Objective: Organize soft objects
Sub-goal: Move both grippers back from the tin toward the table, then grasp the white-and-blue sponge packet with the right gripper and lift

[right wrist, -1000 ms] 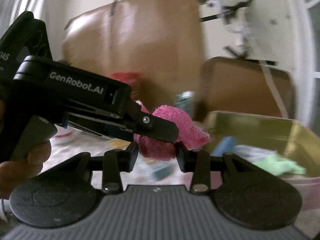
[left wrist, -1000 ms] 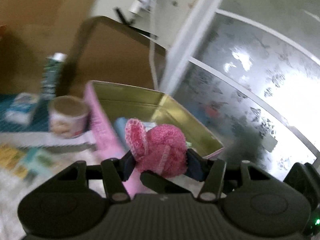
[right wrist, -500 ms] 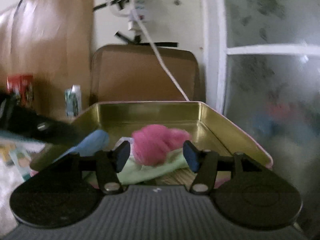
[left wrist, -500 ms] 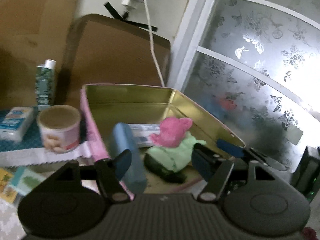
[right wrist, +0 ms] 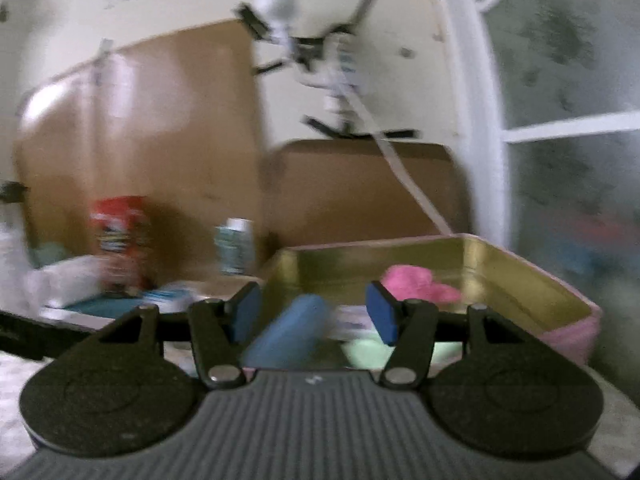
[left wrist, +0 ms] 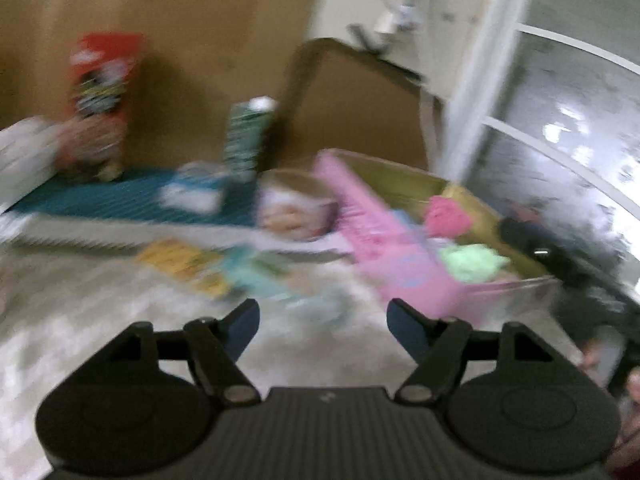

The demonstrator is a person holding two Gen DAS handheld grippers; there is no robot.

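A: Inside the pink tin [right wrist: 568,300], I see the pink plush [right wrist: 416,282] ahead and right of my right gripper [right wrist: 313,312], its jaws wide apart, empty.

B: Left gripper [left wrist: 322,330]?

A: Spread wide, empty, over carpet [left wrist: 100,312]; plush [left wrist: 446,214] lies far ahead-right.

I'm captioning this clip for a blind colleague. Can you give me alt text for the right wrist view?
The right hand-held gripper is open and empty in front of a pink tin with a gold interior, which holds a pink fuzzy item, a blue roll and something pale green. The image is motion-blurred.
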